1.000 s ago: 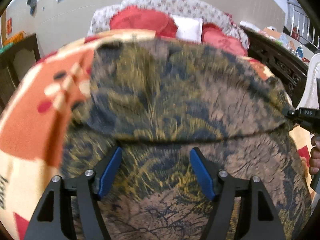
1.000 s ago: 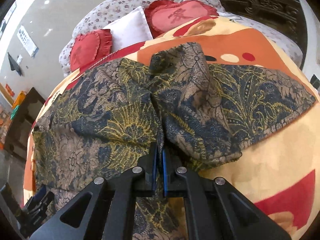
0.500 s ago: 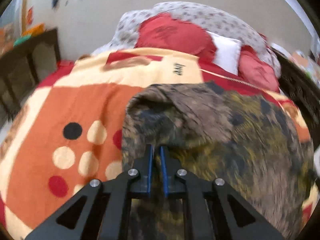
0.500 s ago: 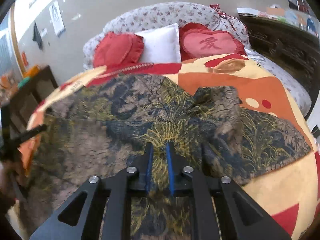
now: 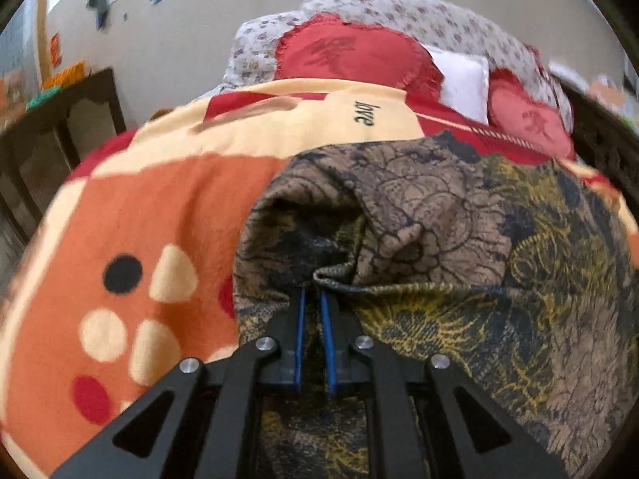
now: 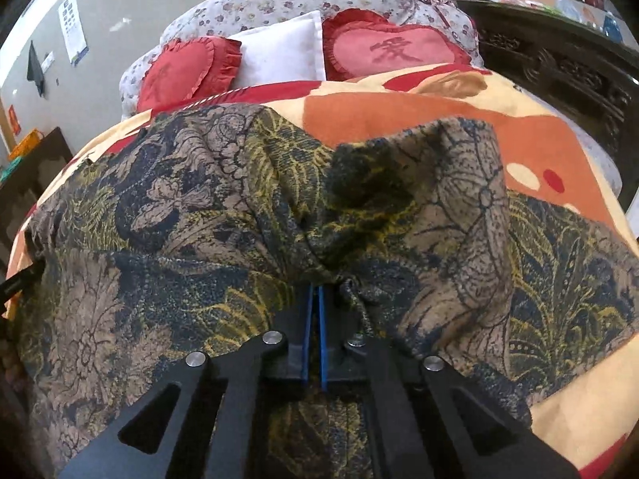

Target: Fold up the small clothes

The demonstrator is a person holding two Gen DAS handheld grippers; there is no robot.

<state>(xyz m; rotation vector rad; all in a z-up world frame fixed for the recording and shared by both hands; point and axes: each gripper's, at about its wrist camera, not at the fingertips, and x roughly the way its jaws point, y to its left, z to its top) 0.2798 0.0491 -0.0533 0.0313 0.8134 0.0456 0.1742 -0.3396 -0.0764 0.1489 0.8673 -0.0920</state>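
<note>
A brown, navy and yellow floral garment (image 5: 459, 239) lies spread on an orange and cream blanket (image 5: 139, 219). My left gripper (image 5: 313, 293) is shut on the hem at the garment's left edge, and the cloth bunches up around the blue pads. In the right wrist view the same garment (image 6: 179, 219) fills the middle. My right gripper (image 6: 317, 291) has its jaws closing tight on a gathered fold, with a sleeve-like flap (image 6: 471, 199) draped to its right. Fabric hides the fingertips of both grippers.
Red heart pillows (image 6: 395, 52) and a white pillow (image 6: 279, 52) lean on a flowered headboard at the bed's far end. Dark carved wooden furniture (image 6: 559, 68) stands to the right, and a dark cabinet (image 5: 60, 139) to the left.
My left gripper was open over the garment's middle; it swung to the left edge and shut on the hem. The right gripper shifted, and the cloth in it bunched higher.
</note>
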